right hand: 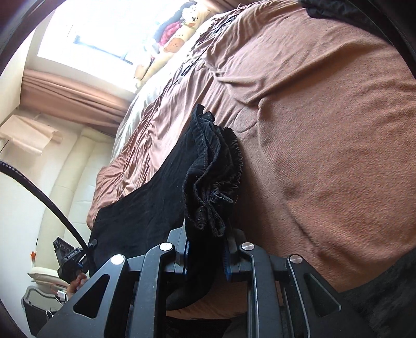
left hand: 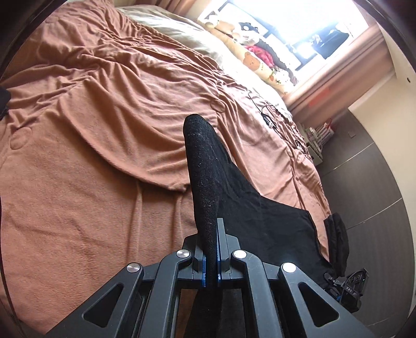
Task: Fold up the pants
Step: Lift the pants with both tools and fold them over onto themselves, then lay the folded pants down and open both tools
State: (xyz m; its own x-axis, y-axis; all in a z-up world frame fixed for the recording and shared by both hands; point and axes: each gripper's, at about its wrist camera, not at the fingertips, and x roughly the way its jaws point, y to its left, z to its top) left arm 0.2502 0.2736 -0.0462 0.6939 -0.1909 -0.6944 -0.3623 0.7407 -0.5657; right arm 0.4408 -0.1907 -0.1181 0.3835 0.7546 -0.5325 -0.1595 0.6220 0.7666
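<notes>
The black pants hang between both grippers above a bed with a brown blanket. In the left wrist view my left gripper is shut on a narrow fold of the black cloth, which stands up past the blue pads. From there the cloth spreads right and down towards the right gripper's body at the bed's edge. In the right wrist view my right gripper is shut on a thick bunch of the pants, with stitched hems showing. The pants run left to the left gripper's body, held by a hand.
Bear-print pillows and clothes lie by the bright window. Thin cables lie on the blanket near the bed's right edge. Dark floor lies beyond that edge. A cream padded seat and brown curtain stand beside the bed.
</notes>
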